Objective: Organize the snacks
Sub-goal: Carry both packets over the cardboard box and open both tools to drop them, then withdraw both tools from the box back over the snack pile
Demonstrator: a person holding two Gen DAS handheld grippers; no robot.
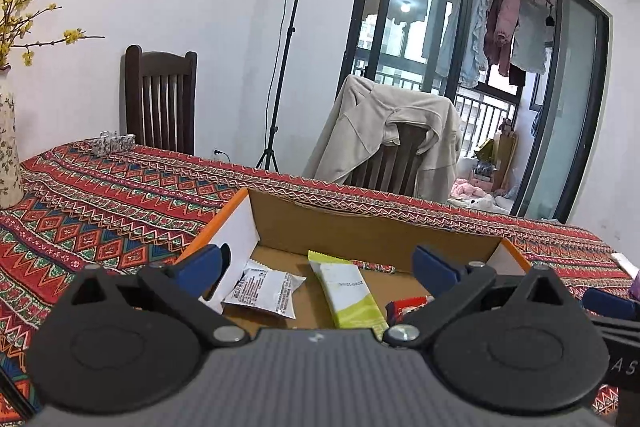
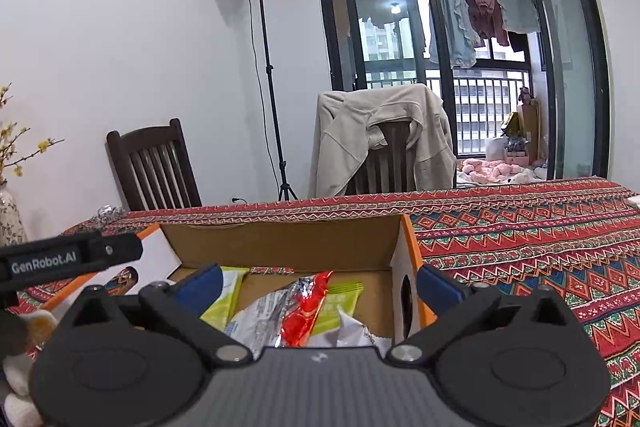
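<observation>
Both claws (image 1: pixel 320 263) (image 2: pixel 320 285) gape empty over the green packet (image 1: pixel 350 293), lengthwise away in the box (image 1: pixel 360 223).

Wide-open left gripper (image 1: pixel 320 263) above cardboard box (image 1: pixel 360 227) holding seemingly three snack packets (image 1: pixel 348 291).

Each hand-held gripper, left (image 1: pixel 316 267) and right (image 2: pixel 318 285), has a ribbed grey body flanked by two round black discs. From silver screws beside that body, black link arms reach to blue fingertips (image 1: pixel 204 261). The left one's black side bar reads "GenRobot.AI" in white.
</observation>
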